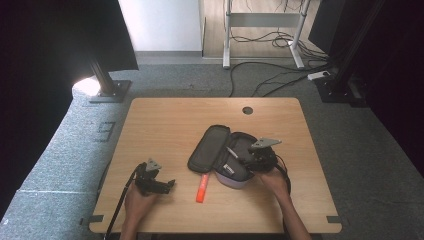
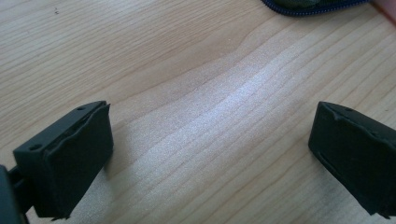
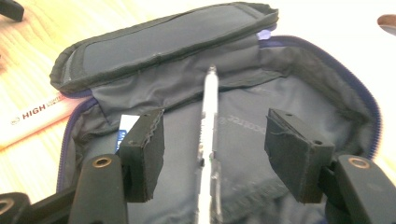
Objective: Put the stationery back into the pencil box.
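Grey carpet surrounds a wooden table (image 1: pixel 165 125) in the high view. Right of centre lies an open pouch (image 1: pixel 220 152), lid flap folded toward the upper left; a pen (image 1: pixel 232 152) rests inside. An orange marker (image 1: pixel 202 188) lies just below the pouch. Right gripper (image 1: pixel 250 161) sits at the pouch's right side; left gripper (image 1: pixel 171 185) is at lower left, over bare wood.

Left gripper view: jaws stand wide apart over bare tabletop; the pouch edge is at top right.

Right gripper view: jaws are spread, the pen (image 3: pixel 208 140) lying between them, untouched, inside the pouch (image 3: pixel 289 93); the marker (image 3: pixel 37 116) is at left.
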The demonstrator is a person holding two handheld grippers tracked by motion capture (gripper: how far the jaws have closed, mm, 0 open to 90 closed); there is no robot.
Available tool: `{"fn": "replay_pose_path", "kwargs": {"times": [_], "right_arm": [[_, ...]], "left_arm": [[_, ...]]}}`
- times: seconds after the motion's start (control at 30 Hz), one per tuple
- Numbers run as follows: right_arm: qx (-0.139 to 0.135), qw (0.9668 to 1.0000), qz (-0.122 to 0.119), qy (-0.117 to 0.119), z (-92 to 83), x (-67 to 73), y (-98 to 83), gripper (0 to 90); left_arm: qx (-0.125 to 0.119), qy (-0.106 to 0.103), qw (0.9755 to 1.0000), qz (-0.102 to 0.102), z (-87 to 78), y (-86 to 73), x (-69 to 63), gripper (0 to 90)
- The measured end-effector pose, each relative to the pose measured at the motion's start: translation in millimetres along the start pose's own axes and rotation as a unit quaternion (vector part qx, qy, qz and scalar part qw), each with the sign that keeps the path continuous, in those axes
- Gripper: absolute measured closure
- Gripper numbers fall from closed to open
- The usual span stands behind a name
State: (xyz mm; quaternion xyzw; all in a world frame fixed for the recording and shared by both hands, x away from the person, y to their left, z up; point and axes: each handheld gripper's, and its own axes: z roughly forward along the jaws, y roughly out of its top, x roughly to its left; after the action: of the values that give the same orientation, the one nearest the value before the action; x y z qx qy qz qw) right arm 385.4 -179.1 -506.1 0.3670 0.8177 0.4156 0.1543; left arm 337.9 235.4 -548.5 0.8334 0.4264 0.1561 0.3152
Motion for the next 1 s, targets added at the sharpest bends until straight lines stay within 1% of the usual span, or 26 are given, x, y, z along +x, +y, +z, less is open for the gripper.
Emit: {"fn": "replay_pose_path", "kwargs": {"times": [0.17, 0.23, 0.33, 0.43, 0.7, 0.87, 1.0], "right_arm": [[-0.009, 0.9999, 0.001, -0.007, -9.3, -5.0, -2.9, 34.3], [-0.011, 0.9999, -0.001, -0.006, -12.2, -6.3, -3.2, 33.0], [-0.007, 0.9999, -0.007, -0.009, -15.1, -6.6, -3.4, 31.2], [-0.003, 0.9999, -0.011, -0.006, -17.7, -6.4, -4.6, 29.9], [0.002, 0.9999, -0.012, -0.012, -25.9, -5.0, -8.9, 28.0], [-0.003, 0.9998, -0.007, -0.019, -34.8, -7.8, -12.9, 27.9], [-0.016, 0.9995, 0.002, -0.029, -46.1, -13.0, -15.4, 27.8]], "left_arm": [[0.0, 0.0, 1.0, 0.0, 0.0, 0.0, 0.0, 0.0], [0.0, 0.0, 1.0, 0.0, 0.0, -0.1, -0.1, 0.0], [0.0, 0.001, 1.0, 0.0, 0.0, -0.1, -0.1, 0.0], [0.0, 0.001, 1.0, 0.0, 0.0, -0.1, -0.1, 0.0], [0.0, -0.001, 1.0, 0.002, 0.0, -0.2, -0.3, 0.0], [0.0, -0.003, 1.0, 0.004, -0.4, -0.6, -0.9, 0.0], [-0.001, -0.004, 1.0, 0.006, -1.0, -1.2, -1.6, 0.3]]}}
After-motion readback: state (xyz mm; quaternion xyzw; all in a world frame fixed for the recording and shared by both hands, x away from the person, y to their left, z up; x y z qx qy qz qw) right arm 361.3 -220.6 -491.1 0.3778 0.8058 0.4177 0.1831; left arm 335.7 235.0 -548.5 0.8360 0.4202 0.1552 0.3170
